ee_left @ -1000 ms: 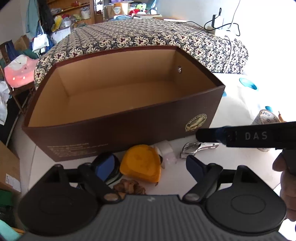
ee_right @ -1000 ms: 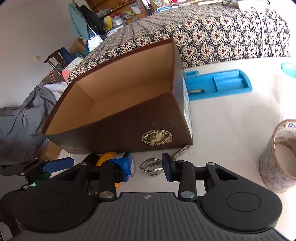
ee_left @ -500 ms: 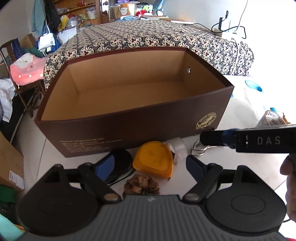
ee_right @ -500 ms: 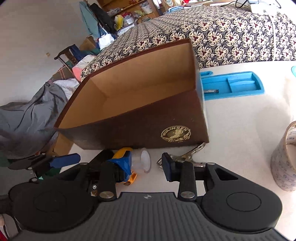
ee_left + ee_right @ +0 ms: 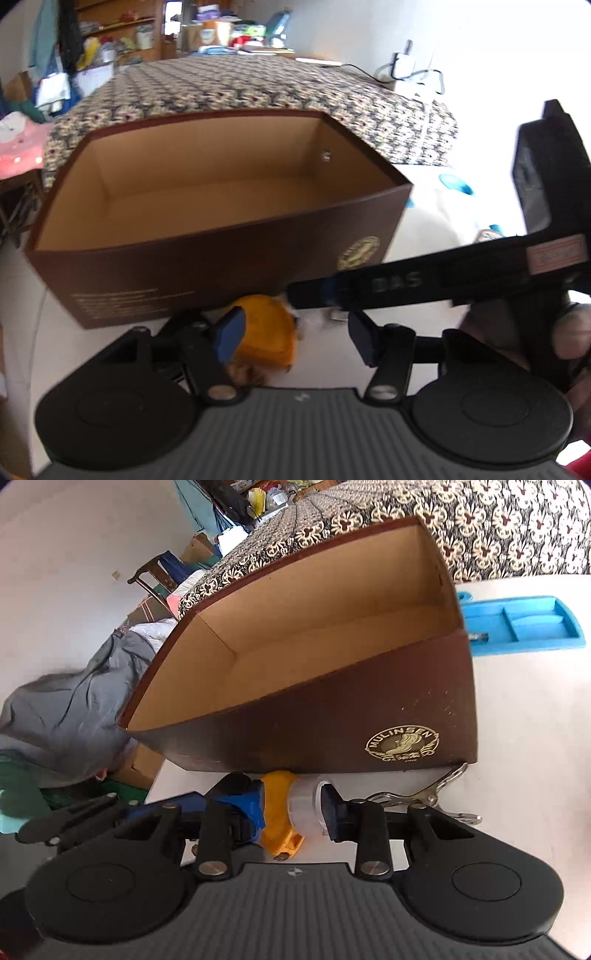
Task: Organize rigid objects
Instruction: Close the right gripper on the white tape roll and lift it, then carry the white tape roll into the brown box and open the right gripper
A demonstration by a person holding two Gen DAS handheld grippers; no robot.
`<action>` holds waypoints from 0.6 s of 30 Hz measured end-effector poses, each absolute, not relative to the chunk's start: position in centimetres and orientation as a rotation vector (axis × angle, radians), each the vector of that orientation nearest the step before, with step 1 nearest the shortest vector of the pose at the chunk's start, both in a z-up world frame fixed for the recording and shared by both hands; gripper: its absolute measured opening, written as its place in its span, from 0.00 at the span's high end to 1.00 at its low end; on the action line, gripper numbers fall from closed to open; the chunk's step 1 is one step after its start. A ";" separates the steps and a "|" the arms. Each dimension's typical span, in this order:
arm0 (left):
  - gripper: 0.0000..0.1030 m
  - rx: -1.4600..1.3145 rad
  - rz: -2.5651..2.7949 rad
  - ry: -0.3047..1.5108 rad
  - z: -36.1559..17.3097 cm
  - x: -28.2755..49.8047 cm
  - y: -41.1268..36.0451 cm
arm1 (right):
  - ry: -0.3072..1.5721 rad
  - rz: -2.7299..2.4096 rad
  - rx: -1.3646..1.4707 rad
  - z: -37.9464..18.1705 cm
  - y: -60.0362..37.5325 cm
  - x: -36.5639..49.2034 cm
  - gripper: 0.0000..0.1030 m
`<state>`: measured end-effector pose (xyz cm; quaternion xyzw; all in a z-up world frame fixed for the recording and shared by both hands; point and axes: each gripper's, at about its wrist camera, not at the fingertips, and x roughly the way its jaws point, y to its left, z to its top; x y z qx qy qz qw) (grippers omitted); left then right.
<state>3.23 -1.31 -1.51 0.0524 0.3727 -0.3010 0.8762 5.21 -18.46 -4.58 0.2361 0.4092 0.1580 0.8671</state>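
Closing both grippers: left gripper (image 5: 293, 338) around the orange tape measure (image 5: 266, 334), right gripper (image 5: 291, 808) around the clear tape roll (image 5: 304, 806), neither pinched yet, both bound for the empty brown box (image 5: 332, 731).

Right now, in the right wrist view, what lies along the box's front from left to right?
Yellow case → clear tape roll → metal clip, all on the table below the brown box.

Relative to the box (image 5: 332, 720), the right gripper (image 5: 291, 808) has advanced to its front wall with jaws closing around the clear tape roll (image 5: 308, 808), while the left gripper (image 5: 295, 338) jaws are closing around the orange piece (image 5: 266, 332).
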 end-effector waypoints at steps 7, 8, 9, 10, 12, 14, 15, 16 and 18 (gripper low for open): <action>0.77 0.129 -0.656 0.844 -3.6 4.9 -3.3 | 0.852 0.371 0.564 -5.4 -19.1 5.0 1.00; 0.83 0.127 -0.652 0.857 -3.9 5.2 -3.5 | 0.850 0.376 0.566 -5.4 -19.2 4.9 1.00; 0.83 0.122 -0.654 0.868 -4.2 5.5 -3.5 | 0.848 0.376 0.563 -5.4 -19.2 4.7 1.00; 0.85 0.114 -0.648 0.873 -4.4 5.7 -3.6 | 0.847 0.373 0.558 -5.4 -19.3 4.7 1.00; 0.86 0.094 -0.650 0.878 -4.6 6.0 -3.5 | 0.844 0.368 0.562 -5.5 -19.6 4.3 1.00; 0.86 0.091 -0.659 0.871 -4.4 5.8 -3.6 | 0.840 0.368 0.582 -5.3 -20.2 3.9 1.00; 0.87 0.096 -0.665 0.861 -4.3 5.5 -3.7 | 0.832 0.369 0.590 -5.1 -20.4 3.6 1.00; 0.87 0.102 -0.671 0.844 -3.9 5.1 -3.9 | 0.823 0.371 0.596 -4.7 -20.7 3.2 1.00; 0.86 0.118 -0.685 0.809 -2.9 4.2 -4.0 | 0.804 0.372 0.598 -3.6 -21.2 2.4 1.00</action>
